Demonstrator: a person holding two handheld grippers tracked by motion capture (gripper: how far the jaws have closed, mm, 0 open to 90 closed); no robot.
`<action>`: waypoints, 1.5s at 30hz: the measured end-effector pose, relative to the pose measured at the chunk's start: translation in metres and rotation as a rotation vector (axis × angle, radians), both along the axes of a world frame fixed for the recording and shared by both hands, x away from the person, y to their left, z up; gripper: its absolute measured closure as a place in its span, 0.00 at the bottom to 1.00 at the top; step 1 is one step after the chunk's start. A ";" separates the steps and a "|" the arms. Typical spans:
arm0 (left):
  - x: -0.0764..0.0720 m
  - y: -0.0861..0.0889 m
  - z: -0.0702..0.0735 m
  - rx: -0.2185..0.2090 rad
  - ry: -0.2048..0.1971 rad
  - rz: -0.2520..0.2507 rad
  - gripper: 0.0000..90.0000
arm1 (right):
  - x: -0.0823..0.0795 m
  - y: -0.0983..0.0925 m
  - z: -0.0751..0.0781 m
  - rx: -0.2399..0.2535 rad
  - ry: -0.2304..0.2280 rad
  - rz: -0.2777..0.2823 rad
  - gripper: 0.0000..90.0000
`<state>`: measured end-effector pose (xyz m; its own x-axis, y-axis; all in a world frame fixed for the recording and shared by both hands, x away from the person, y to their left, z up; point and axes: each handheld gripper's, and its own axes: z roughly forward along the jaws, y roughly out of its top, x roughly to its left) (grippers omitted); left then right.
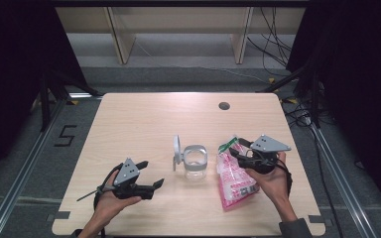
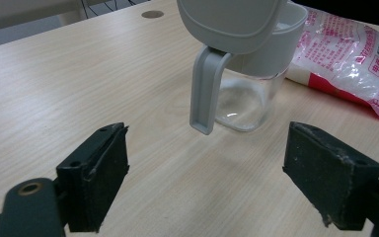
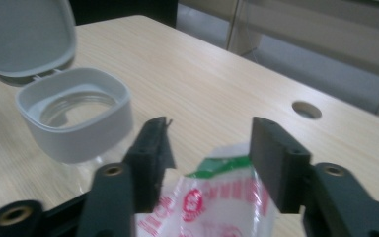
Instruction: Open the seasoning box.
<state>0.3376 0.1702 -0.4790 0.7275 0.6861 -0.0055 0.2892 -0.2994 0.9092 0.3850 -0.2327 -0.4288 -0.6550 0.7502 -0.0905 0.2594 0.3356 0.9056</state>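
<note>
A clear jar [image 1: 195, 163] with a grey collar stands at the table's middle, its hinged grey lid [image 1: 177, 151] flipped up on its left. A pink-and-white bag [image 1: 235, 183] with a green top strip lies just right of the jar. My right gripper [image 1: 234, 147] is at the bag's far end. In the right gripper view the jaws [image 3: 209, 138] stand open with the bag's top edge [image 3: 212, 202] between them, the pads not pressing on it. My left gripper [image 1: 152, 172] is left of the jar, open and empty [image 2: 205, 163]. It faces the jar [image 2: 246, 94] and its lid [image 2: 232, 19].
The light wooden table [image 1: 144, 119] has a round cable hole [image 1: 223, 105] near its far edge. Dark curtains and metal rails flank the table, and cables trail on the floor beyond it.
</note>
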 end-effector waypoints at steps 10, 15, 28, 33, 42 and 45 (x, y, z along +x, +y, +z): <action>-0.003 0.000 -0.002 -0.013 0.008 0.001 0.18 | 0.010 -0.020 -0.017 0.029 0.141 -0.103 0.31; -0.003 -0.001 -0.003 -0.015 0.009 -0.003 0.17 | 0.017 -0.024 -0.028 0.018 0.169 -0.093 0.25; -0.004 -0.002 -0.003 -0.006 0.014 -0.006 0.17 | 0.033 -0.028 -0.041 0.011 0.215 -0.060 0.22; -0.004 -0.002 -0.004 -0.006 0.019 -0.006 0.17 | 0.036 -0.025 -0.046 0.018 0.247 -0.057 0.21; -0.004 -0.003 -0.005 -0.006 0.018 -0.008 0.17 | 0.046 -0.023 -0.048 -0.025 0.276 0.001 0.40; -0.004 -0.003 -0.005 -0.013 0.018 -0.008 0.17 | 0.048 -0.022 -0.051 -0.028 0.291 -0.014 0.44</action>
<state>0.3340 0.1675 -0.4845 0.7327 0.6800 -0.0277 0.3036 -0.2903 0.9075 0.4331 -0.2547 -0.4794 -0.6460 0.7592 0.0791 0.5119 0.3541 0.7827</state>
